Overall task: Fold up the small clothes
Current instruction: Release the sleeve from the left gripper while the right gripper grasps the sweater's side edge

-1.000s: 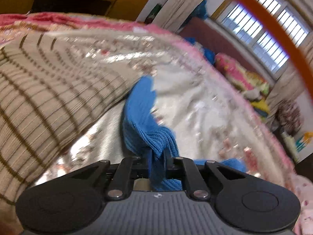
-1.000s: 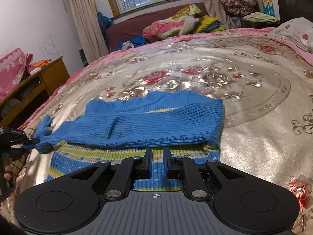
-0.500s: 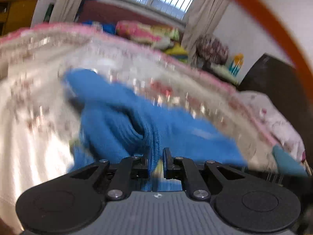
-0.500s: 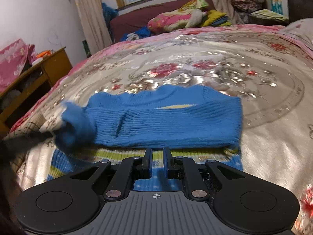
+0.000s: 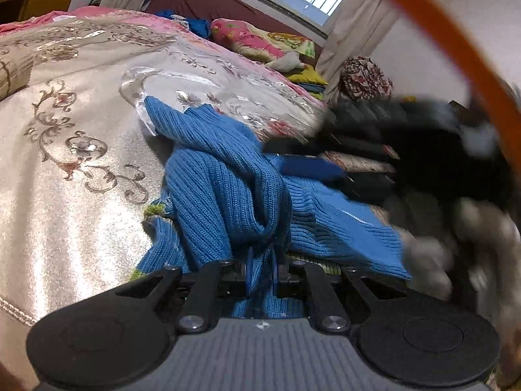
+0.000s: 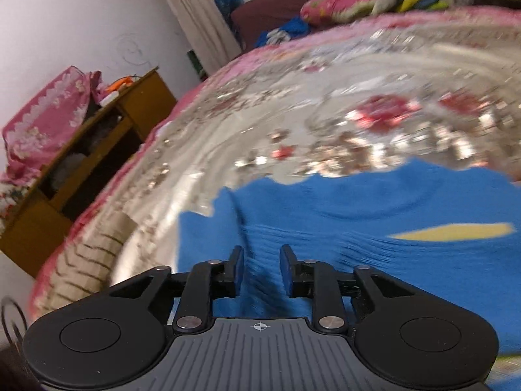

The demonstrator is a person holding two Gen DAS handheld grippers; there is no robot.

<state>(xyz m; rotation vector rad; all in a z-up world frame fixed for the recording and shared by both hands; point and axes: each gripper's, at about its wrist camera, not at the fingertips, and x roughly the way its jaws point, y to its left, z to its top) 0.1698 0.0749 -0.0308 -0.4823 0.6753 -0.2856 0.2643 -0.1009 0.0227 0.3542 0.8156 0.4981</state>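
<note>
A small blue ribbed knit sweater [image 5: 224, 179] with green and yellow stripes lies on a shiny floral bedspread [image 5: 75, 150]. My left gripper [image 5: 261, 272] is shut on the sweater's blue sleeve, which bunches up over the sweater's body right in front of it. In the right wrist view the sweater [image 6: 374, 215] fills the lower right, a yellow patch at its neck. My right gripper [image 6: 261, 268] hangs just above the blue knit with its jaws opening and nothing pinched between them. The right gripper appears as a dark blur [image 5: 433, 163] in the left wrist view.
A wooden bedside cabinet [image 6: 84, 163] stands left of the bed with pink cloth [image 6: 42, 117] on it. Folded bedding [image 5: 260, 40] and clothes lie under the window at the far side. A checked cloth [image 6: 88, 260] lies on the bed's near left edge.
My left gripper has carried the sleeve across onto the sweater's body. My right gripper has swung left over the sweater and its jaws have parted.
</note>
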